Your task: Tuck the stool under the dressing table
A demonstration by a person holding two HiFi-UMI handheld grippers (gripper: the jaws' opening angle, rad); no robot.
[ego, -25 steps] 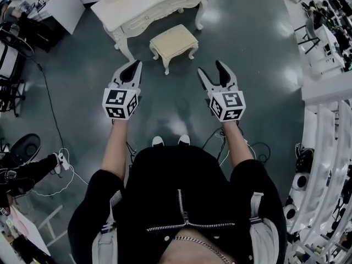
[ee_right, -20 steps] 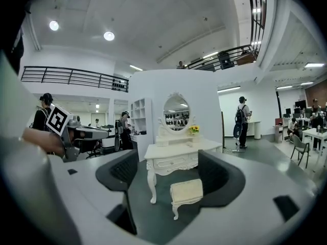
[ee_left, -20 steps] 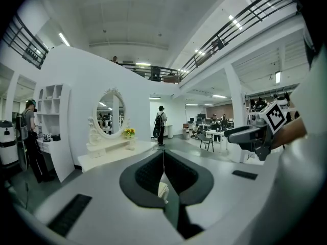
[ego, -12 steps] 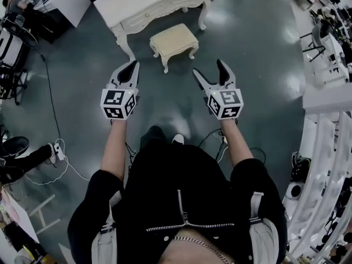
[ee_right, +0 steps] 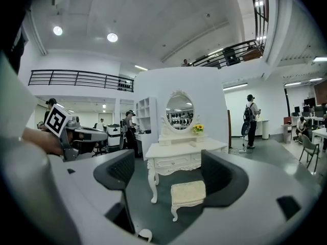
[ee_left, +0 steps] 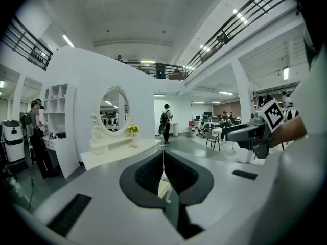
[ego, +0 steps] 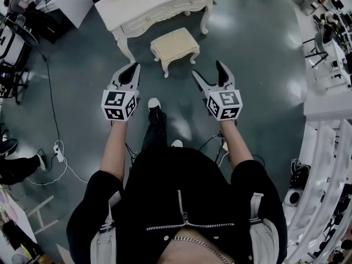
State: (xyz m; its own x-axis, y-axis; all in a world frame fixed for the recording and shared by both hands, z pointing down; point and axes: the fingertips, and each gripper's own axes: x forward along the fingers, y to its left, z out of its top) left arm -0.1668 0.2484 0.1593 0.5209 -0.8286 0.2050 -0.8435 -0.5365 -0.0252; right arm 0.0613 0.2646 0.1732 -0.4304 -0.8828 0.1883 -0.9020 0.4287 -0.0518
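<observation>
Straight ahead, at 12 o'clock from the person, the stool (ego: 175, 44) stands on the dark floor (ego: 253, 65), out in front of the dressing table (ego: 159, 7) and not under it. The table lies just beyond the stool, toward 11 o'clock. The stool is cream, with a padded top and curved legs. In the right gripper view the stool (ee_right: 188, 193) sits before the table (ee_right: 186, 152), below the drawer front, and an oval mirror (ee_right: 180, 111) rises behind the tabletop.

Both grippers are held out level, well short of the stool. The left gripper (ego: 131, 70) is at 11 o'clock from the person's body. Its jaws meet in a thin line with nothing clamped in them, as the left gripper view (ee_left: 164, 160) shows. The right gripper (ego: 206, 68) is at 1 o'clock. Its jaws have just been opening and stand wide apart. In its own view (ee_right: 168, 162) the distant stool shows in the gap, but the pads touch nothing.

One leg reaches forward between the two grippers, and its white-toed shoe (ego: 154, 103) points toward 12 o'clock.
</observation>
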